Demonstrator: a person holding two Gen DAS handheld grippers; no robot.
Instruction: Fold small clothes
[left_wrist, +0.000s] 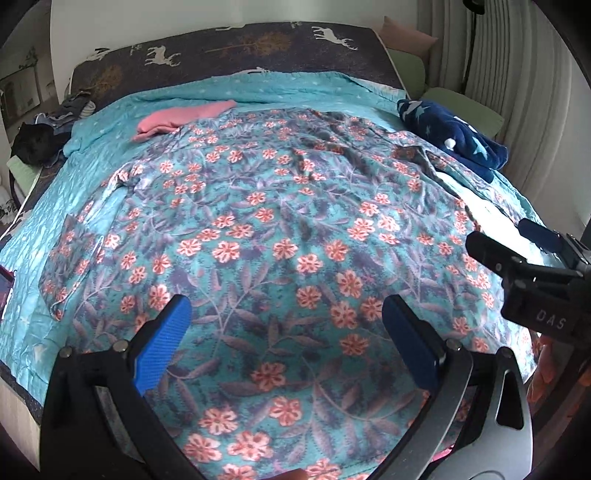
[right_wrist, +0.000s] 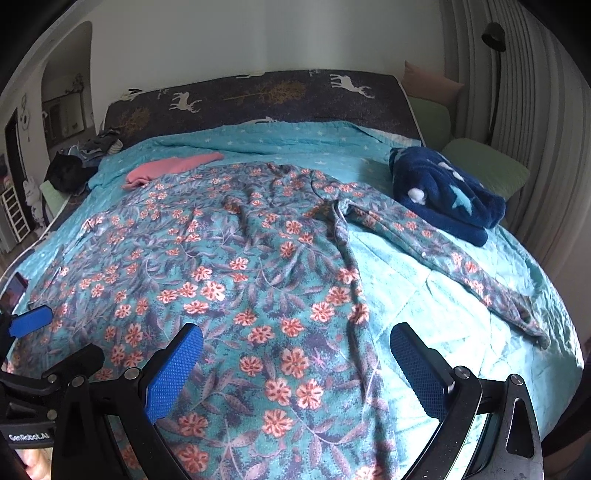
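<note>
A teal garment with orange flowers (left_wrist: 280, 206) lies spread flat across the bed, its hem toward me. One sleeve (left_wrist: 70, 258) lies out to the left, and the other sleeve (right_wrist: 454, 258) stretches out to the right. My left gripper (left_wrist: 288, 325) hovers open over the lower middle of the garment, with nothing between its blue pads (left_wrist: 166, 343). My right gripper (right_wrist: 295, 362) is also open, above the garment's lower right edge. Each gripper shows in the other's view: the right gripper (left_wrist: 509, 236) at the right, the left gripper (right_wrist: 55, 339) at the left.
A pink garment (left_wrist: 181, 118) lies at the far left of the turquoise quilt (right_wrist: 424, 306). A folded navy star fleece (right_wrist: 447, 192) sits at the far right. Dark clothes (left_wrist: 40, 140) are piled at the left, green cushions (right_wrist: 484, 170) on the right, and a phone (right_wrist: 14, 288) at the left edge.
</note>
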